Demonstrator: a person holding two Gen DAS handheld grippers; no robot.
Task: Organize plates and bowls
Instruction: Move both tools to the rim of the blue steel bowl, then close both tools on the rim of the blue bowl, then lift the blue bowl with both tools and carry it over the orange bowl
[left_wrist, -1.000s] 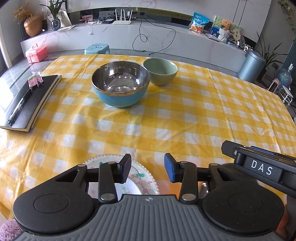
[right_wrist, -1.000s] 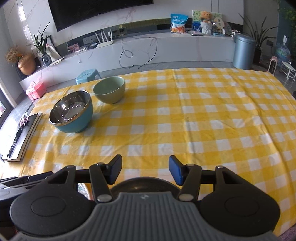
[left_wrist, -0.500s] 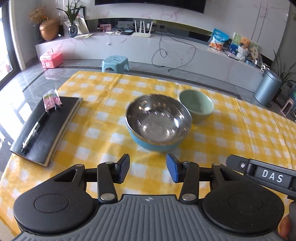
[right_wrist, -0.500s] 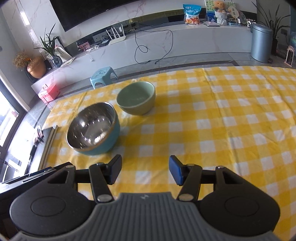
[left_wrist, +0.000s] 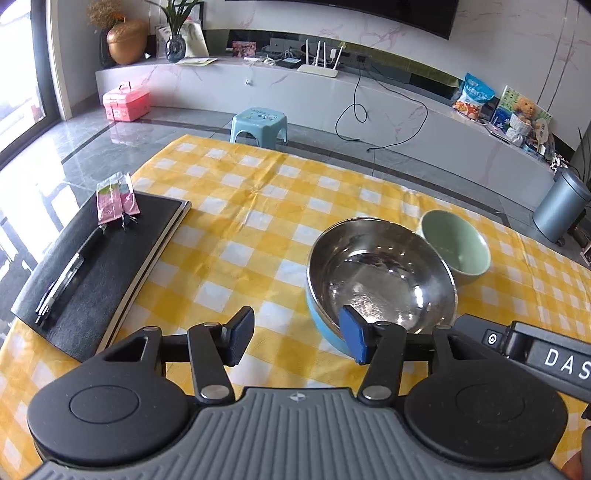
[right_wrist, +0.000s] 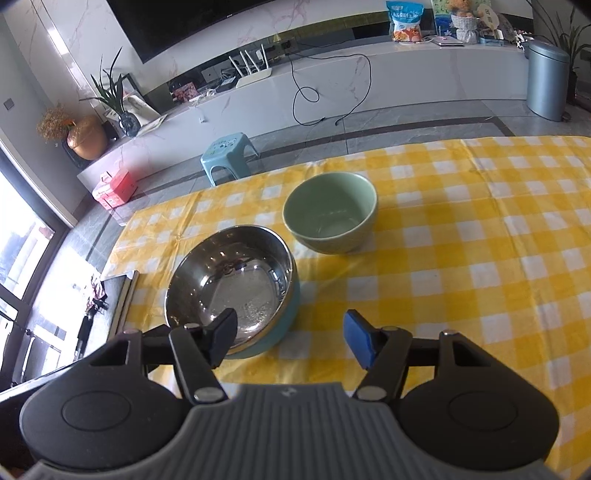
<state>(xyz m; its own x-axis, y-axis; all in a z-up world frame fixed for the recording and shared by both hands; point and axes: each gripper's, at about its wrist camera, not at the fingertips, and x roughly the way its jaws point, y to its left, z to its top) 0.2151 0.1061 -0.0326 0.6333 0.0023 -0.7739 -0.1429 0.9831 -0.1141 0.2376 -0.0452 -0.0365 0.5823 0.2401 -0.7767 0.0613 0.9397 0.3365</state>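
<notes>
Your left gripper (left_wrist: 297, 339) is opening with nothing between its jaws, low in the frame over the yellow checked tabletop (left_wrist: 236, 236). Your right gripper (right_wrist: 290, 338) is opening too, also empty. The steel bowl (left_wrist: 380, 277) sits at centre right just beyond the left gripper, the green bowl (left_wrist: 456, 242) just beside it further right. A black notebook (left_wrist: 107, 266) lies at left.
</notes>
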